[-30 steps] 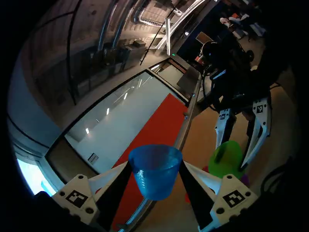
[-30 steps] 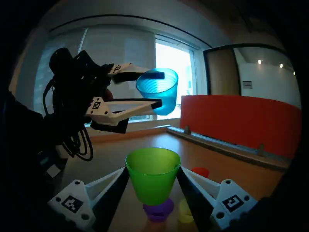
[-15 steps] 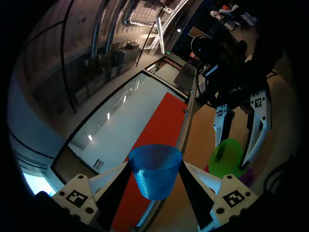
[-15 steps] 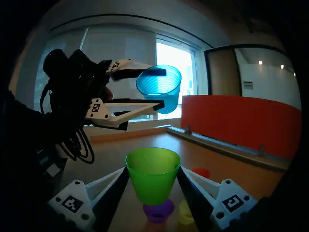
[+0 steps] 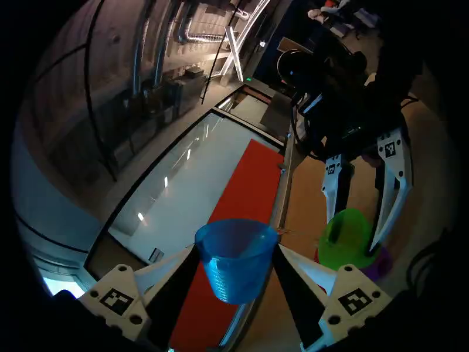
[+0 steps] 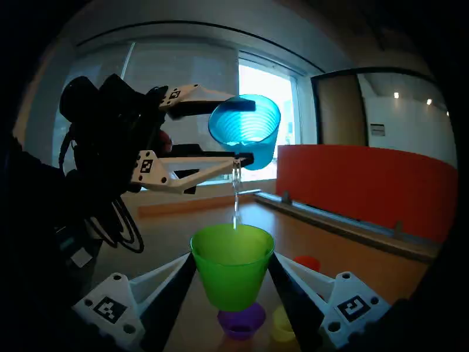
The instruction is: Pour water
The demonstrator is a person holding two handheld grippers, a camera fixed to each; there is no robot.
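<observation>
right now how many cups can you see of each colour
blue cup: 1
green cup: 1
purple cup: 1
yellow cup: 1
red cup: 1
total: 5

Showing the pouring cup (image 6: 244, 130) sitting tilted between the fingers of the left gripper (image 6: 251, 132), above the receiving cup (image 6: 233, 267), itself sitting upright between the fingers of the right gripper (image 6: 233, 258). Showing a water stream (image 6: 235, 199) running from upper into lower. Showing three small cups (image 6: 240, 321) lying on the table (image 6: 352, 249) beneath and right, with a partition (image 6: 375, 188) standing behind.
</observation>
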